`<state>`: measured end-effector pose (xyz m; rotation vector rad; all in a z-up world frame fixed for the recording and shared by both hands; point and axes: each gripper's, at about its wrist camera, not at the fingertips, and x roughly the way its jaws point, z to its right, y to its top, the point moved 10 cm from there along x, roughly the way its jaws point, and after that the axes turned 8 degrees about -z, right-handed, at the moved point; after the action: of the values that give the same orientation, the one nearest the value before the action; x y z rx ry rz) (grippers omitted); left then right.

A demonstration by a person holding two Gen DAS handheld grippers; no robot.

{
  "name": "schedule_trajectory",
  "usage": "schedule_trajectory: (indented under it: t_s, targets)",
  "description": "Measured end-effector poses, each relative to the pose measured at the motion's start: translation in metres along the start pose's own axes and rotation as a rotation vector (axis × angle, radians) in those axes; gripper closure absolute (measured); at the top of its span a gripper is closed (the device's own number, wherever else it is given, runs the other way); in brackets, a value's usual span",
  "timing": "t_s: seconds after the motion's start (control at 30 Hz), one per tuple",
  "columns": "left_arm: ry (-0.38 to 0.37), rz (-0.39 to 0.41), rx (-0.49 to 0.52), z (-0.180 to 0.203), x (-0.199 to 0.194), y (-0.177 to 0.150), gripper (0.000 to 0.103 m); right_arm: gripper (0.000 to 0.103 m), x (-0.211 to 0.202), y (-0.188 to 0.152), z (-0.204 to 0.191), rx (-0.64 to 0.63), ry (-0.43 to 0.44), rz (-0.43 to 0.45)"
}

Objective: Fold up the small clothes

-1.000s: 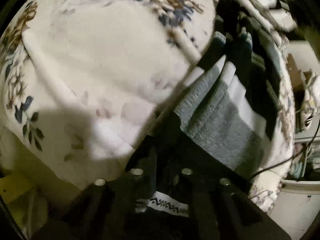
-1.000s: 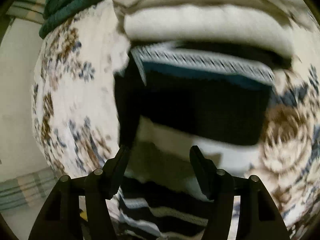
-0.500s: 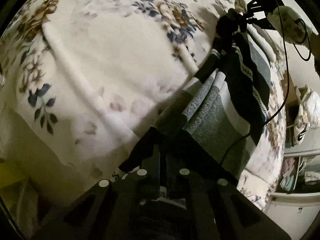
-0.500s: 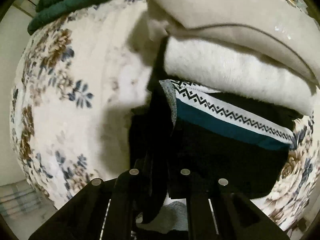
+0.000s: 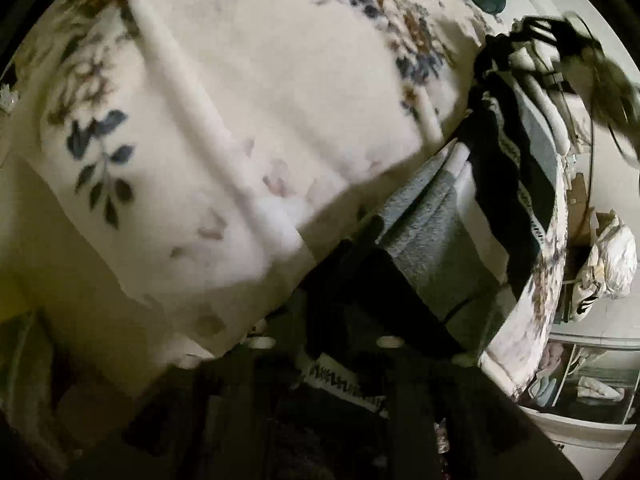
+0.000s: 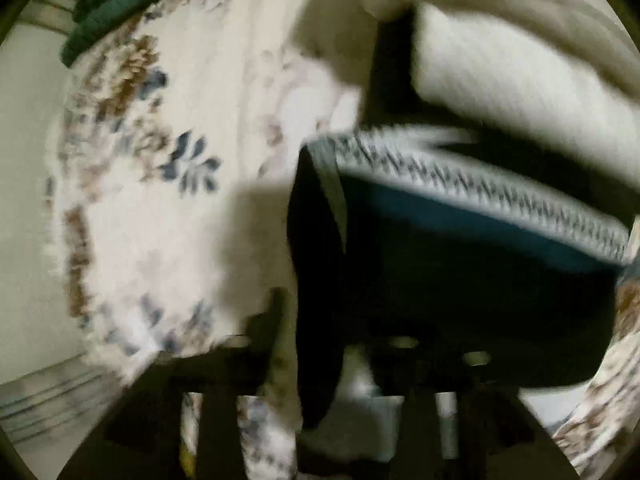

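Note:
A small dark garment with black, teal, grey and white bands and a zigzag trim [image 6: 472,184] lies on a floral blanket [image 5: 280,100]. My left gripper [image 5: 324,312] is shut on its black edge, and the grey panel [image 5: 432,248] stretches away to the right. My right gripper [image 6: 320,344] is shut on a black fold of the same garment [image 6: 316,260], which hangs between the fingers. The right gripper also shows at the far end of the garment in the left wrist view [image 5: 500,52]. The right wrist view is blurred.
A stack of folded cream clothes [image 6: 520,80] sits just behind the garment. A dark green folded cloth [image 6: 120,12] lies at the blanket's far edge. A white tub [image 5: 580,420] and shelves stand beside the bed at right.
My right gripper closed on the garment's black edge and has lifted and pulled it. My left gripper stayed shut on the other end, and the garment is drawn out between them.

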<state>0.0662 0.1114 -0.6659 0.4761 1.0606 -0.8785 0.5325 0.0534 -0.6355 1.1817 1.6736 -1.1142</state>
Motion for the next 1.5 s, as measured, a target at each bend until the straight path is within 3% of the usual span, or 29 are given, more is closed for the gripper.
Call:
schedule_trajectory:
  t_s: [0.03, 0.07, 0.2, 0.33, 0.47, 0.57, 0.7, 0.77, 0.83, 0.9, 0.93, 1.0, 1.03, 1.13, 1.17, 1.23, 1.3, 1.37, 1.5]
  targets:
    - [-0.003, 0.008, 0.000, 0.000, -0.006, -0.001, 0.049, 0.040, -0.005, -0.011, 0.005, -0.003, 0.023, -0.005]
    - [-0.013, 0.015, -0.002, 0.000, -0.011, -0.001, 0.040, 0.038, -0.013, -0.031, 0.013, -0.013, 0.055, -0.009]
    - [0.008, 0.013, 0.000, -0.002, -0.021, 0.001, 0.040, 0.034, -0.032, -0.109, 0.051, -0.037, 0.104, -0.017]
    - [0.054, 0.004, 0.057, 0.013, -0.018, 0.010, 0.040, 0.033, -0.018, -0.209, 0.102, -0.021, 0.103, -0.079]
    - [0.117, -0.062, 0.168, 0.024, 0.006, 0.010, 0.040, 0.033, 0.037, -0.318, 0.152, 0.098, 0.138, -0.207]
    - [0.169, -0.142, 0.227, 0.028, 0.035, 0.004, 0.040, 0.033, 0.081, -0.376, 0.169, 0.195, 0.191, -0.267]
    - [0.199, -0.181, 0.306, 0.031, 0.057, -0.001, 0.042, 0.033, 0.125, -0.418, 0.176, 0.257, 0.211, -0.251]
    - [0.186, -0.173, 0.311, 0.029, 0.055, 0.001, 0.067, 0.033, 0.144, -0.433, 0.176, 0.288, 0.222, -0.238]
    - [0.134, -0.191, 0.297, 0.020, 0.048, 0.002, 0.083, 0.033, 0.157, -0.444, 0.175, 0.336, 0.232, -0.225]
    - [0.087, -0.211, 0.297, 0.012, 0.040, 0.003, 0.084, 0.033, 0.162, -0.454, 0.169, 0.374, 0.242, -0.178]
    - [0.073, -0.224, 0.321, 0.008, 0.038, 0.001, 0.082, 0.035, 0.163, -0.457, 0.163, 0.371, 0.237, -0.156]
    - [0.061, -0.273, 0.382, 0.001, 0.040, -0.005, 0.074, 0.051, 0.170, -0.473, 0.151, 0.354, 0.223, -0.149]
    - [0.069, -0.310, 0.408, -0.007, 0.041, -0.011, 0.063, 0.062, 0.178, -0.486, 0.145, 0.347, 0.202, -0.167]
    - [0.042, -0.354, 0.416, -0.020, 0.036, -0.017, 0.059, 0.065, 0.192, -0.513, 0.140, 0.325, 0.134, -0.203]
    - [0.036, -0.353, 0.413, -0.023, 0.031, -0.017, 0.049, 0.067, 0.196, -0.525, 0.138, 0.324, 0.123, -0.228]
    - [-0.001, -0.344, 0.405, -0.025, 0.024, -0.017, 0.042, 0.066, 0.199, -0.536, 0.135, 0.339, 0.140, -0.239]
    - [-0.036, -0.332, 0.404, -0.022, 0.021, -0.015, 0.040, 0.066, 0.197, -0.543, 0.131, 0.372, 0.215, -0.215]
    - [-0.054, -0.339, 0.404, -0.018, 0.026, -0.010, 0.039, 0.049, 0.196, -0.545, 0.132, 0.398, 0.263, -0.187]
    - [-0.079, -0.359, 0.414, -0.013, 0.044, -0.010, 0.038, 0.048, 0.207, -0.550, 0.143, 0.483, 0.353, -0.181]
